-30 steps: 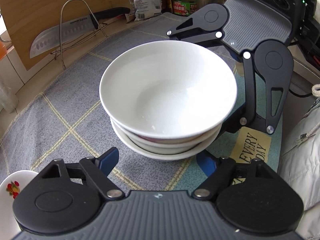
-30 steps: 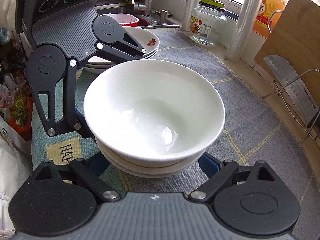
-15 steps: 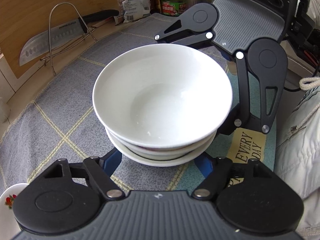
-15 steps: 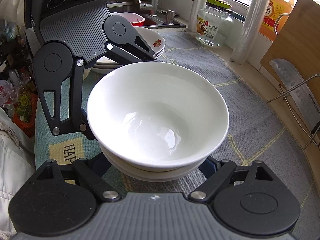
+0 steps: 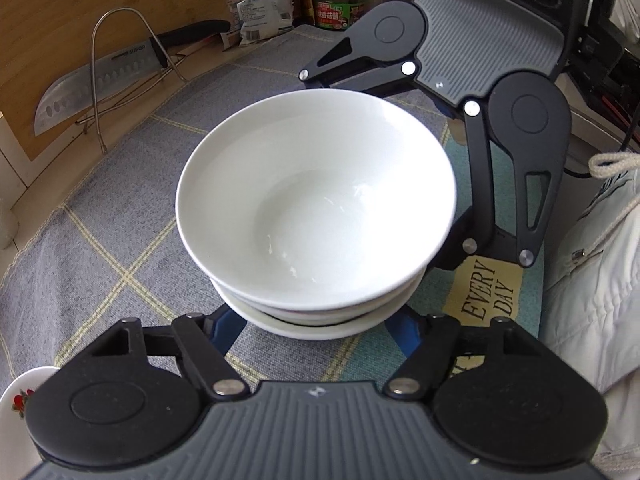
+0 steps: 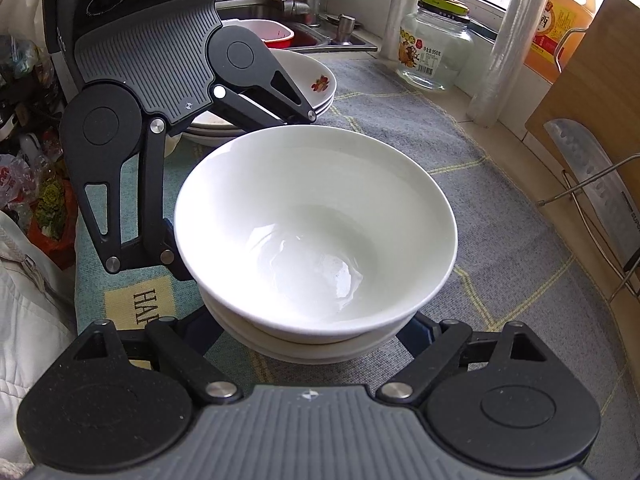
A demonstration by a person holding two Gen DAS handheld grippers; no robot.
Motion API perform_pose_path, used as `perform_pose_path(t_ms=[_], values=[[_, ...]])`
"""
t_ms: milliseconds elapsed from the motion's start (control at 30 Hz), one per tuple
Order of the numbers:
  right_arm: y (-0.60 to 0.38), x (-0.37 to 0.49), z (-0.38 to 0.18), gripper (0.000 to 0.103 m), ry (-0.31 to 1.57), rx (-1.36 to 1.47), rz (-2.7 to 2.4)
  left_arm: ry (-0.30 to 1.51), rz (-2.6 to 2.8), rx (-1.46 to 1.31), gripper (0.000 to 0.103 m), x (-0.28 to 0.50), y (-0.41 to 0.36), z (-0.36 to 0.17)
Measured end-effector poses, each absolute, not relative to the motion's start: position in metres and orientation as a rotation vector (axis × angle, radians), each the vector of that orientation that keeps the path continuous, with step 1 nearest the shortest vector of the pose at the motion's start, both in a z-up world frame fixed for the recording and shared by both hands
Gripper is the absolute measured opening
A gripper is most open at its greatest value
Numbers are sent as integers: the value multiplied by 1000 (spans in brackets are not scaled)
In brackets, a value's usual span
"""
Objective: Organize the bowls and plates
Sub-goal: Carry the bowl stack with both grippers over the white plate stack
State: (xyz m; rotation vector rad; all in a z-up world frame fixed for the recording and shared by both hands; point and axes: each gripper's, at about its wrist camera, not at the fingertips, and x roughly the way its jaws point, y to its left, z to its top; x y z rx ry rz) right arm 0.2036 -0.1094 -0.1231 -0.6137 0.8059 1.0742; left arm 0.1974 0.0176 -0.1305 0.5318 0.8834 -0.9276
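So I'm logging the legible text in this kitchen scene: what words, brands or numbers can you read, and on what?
"EVERY DAY": tan patch of the mat.
"HAP", cut off by the gripper: another tan patch of the mat.
"SUPOR": knife blade in the wire rack.
Too small or blurred to read: glass jar label, oil bottle label, green tub, snack bags.

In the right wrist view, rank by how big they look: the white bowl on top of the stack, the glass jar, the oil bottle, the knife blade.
1. White bowl, by far the largest, though nearest the camera.
2. Glass jar.
3. Oil bottle and knife blade: both cut off or partly hidden, so unranked.
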Motion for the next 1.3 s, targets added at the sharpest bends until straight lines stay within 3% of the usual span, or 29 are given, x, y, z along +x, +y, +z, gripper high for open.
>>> perform_pose_path(t_ms=[500,1300], values=[[-98,190,-93,93,788,-657,1126,886,-852,492,74,170,28,-96],[-6,189,-60,93,678,-720,1217,858,-719,481,74,145,122,-57]])
